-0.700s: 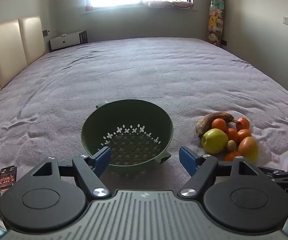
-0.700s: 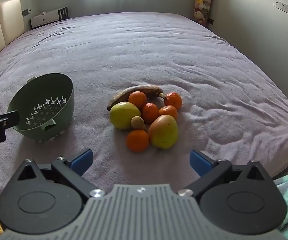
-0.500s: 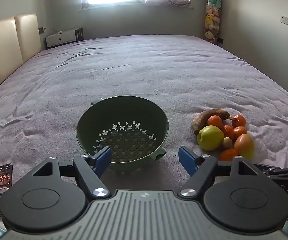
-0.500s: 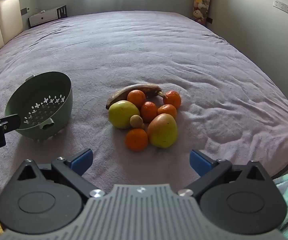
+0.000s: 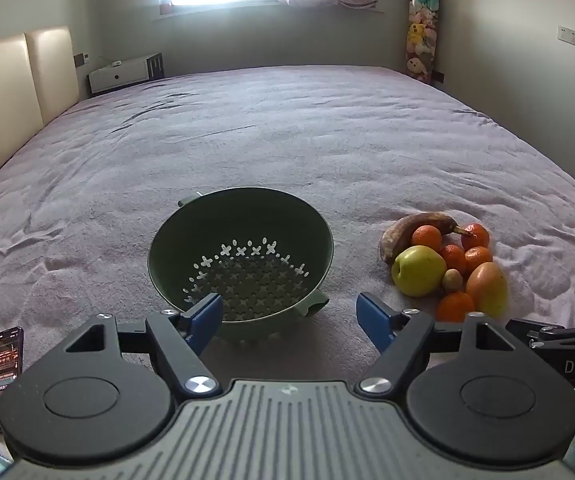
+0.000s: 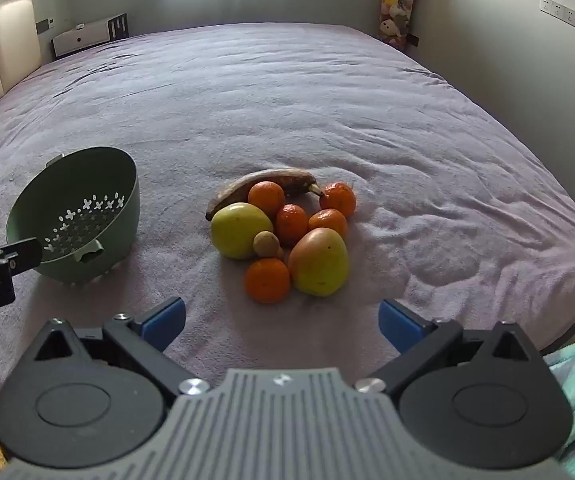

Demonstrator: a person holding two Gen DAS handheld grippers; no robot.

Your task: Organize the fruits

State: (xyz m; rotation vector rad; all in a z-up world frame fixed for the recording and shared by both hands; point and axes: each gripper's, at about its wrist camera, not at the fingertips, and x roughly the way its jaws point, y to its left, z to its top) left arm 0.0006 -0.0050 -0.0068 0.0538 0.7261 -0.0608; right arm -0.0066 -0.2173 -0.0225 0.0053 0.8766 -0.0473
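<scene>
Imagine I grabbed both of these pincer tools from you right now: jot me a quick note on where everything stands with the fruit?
Left gripper: open, empty, pointing down at the green colander.
Right gripper: open, empty, pointing down at the fruit pile.
Colander: on the bedspread, tipped toward us, nothing in it.
Fruit, all in one cluster to the colander's right: banana at the back, green apple, mango, five tangerines with the nearest in front, one small brown fruit.
Done: nothing moved yet.
Left: probably every piece goes into the colander; the front tangerine looks easiest first.
</scene>
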